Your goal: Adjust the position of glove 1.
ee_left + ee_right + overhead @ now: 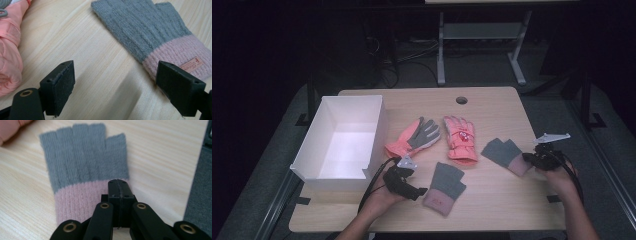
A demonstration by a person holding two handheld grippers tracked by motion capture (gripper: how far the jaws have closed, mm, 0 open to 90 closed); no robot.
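Note:
Two grey knitted fingerless gloves with pink cuffs lie on the wooden table [497,205]. My left gripper [416,188] is open just left of the nearer glove [446,186]. In the left gripper view its jaws [115,85] stand wide over bare wood, and the right jaw is at that glove's [145,27] pink cuff. My right gripper [528,158] is shut at the cuff of the farther knitted glove [503,154]. In the right gripper view its closed tips [118,185] sit over the cuff's right corner of that glove [82,160]. Whether fabric is pinched cannot be seen.
Two coral ski gloves [414,137] [460,137] lie mid-table, one palm up, one back up. An open white box [319,145] stands at the left. A cable hole [461,100] is at the far edge. The table's right edge [200,182] is close to my right gripper.

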